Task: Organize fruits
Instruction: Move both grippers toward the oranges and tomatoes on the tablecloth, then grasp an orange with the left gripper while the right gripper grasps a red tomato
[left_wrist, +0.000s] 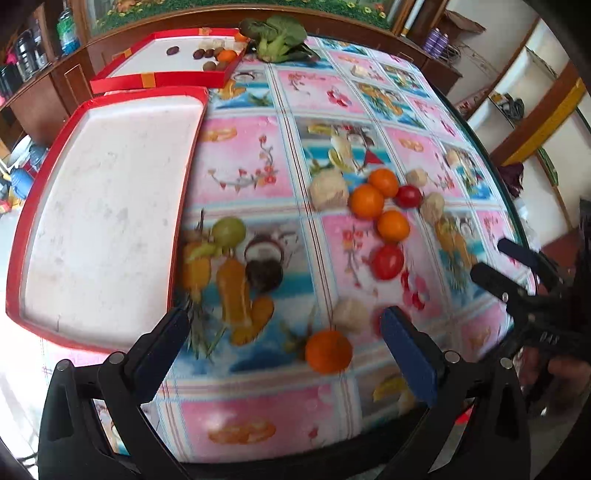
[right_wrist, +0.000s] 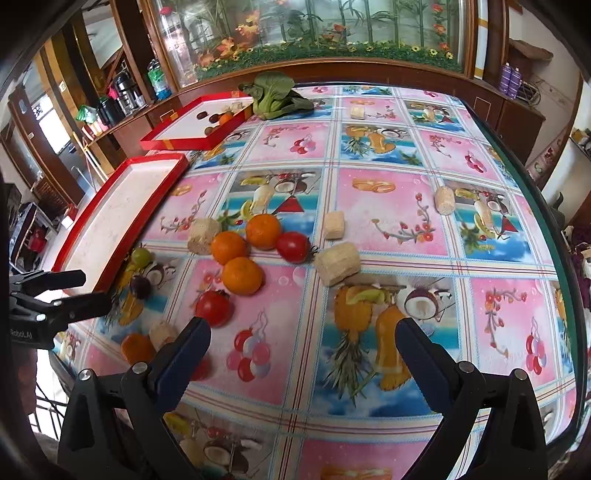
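My left gripper (left_wrist: 286, 354) is open low over the near table edge, with an orange (left_wrist: 328, 350) lying on the cloth between its fingers, nearer the right one. Further out lie three oranges (left_wrist: 366, 201), two tomatoes (left_wrist: 387, 261), a green fruit (left_wrist: 229, 230) and a dark plum (left_wrist: 264, 275). An empty red tray (left_wrist: 103, 221) sits to the left. My right gripper (right_wrist: 303, 354) is open over printed cloth with nothing between its fingers. The orange cluster (right_wrist: 242, 275) and a tomato (right_wrist: 214, 308) lie ahead and left of it.
A second red tray (right_wrist: 173, 129) at the back left holds several small fruits. Leafy greens (right_wrist: 273, 96) lie beside it. Several beige corn pieces (right_wrist: 338, 265) are scattered among the fruit. Cabinets ring the table, and its round glass edge (right_wrist: 565, 266) curves along the right.
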